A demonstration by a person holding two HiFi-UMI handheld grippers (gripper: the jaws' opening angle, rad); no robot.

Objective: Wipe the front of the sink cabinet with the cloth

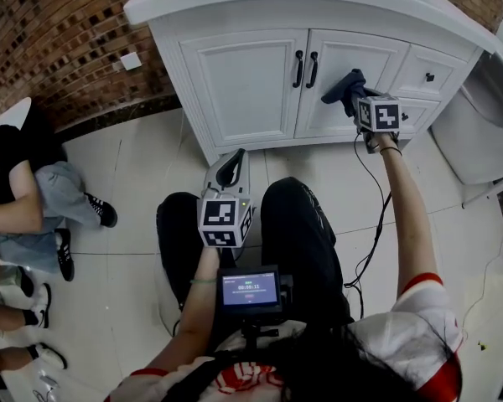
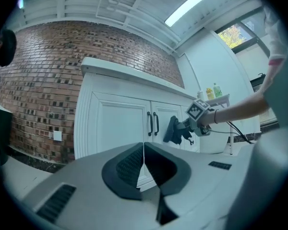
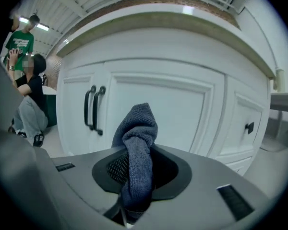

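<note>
The white sink cabinet (image 1: pixel 260 78) stands ahead with two panelled doors and black handles (image 1: pixel 304 69). My right gripper (image 1: pixel 350 90) is shut on a dark blue-grey cloth (image 3: pixel 137 147), held up against the right door (image 3: pixel 173 114); the cloth (image 1: pixel 342 85) bunches at the jaw tips. From the left gripper view, that cloth (image 2: pixel 174 129) is seen pressed on the door. My left gripper (image 1: pixel 228 172) is held low over my lap, away from the cabinet, jaws shut and empty (image 2: pixel 143 164).
A brick wall (image 1: pixel 59 32) runs behind the cabinet on the left. People sit on the tiled floor at the left (image 1: pixel 33 199). A white fixture (image 1: pixel 486 124) stands right of the cabinet. A cable (image 1: pixel 373 224) trails from my right gripper. Small drawers (image 1: pixel 427 74) flank the right door.
</note>
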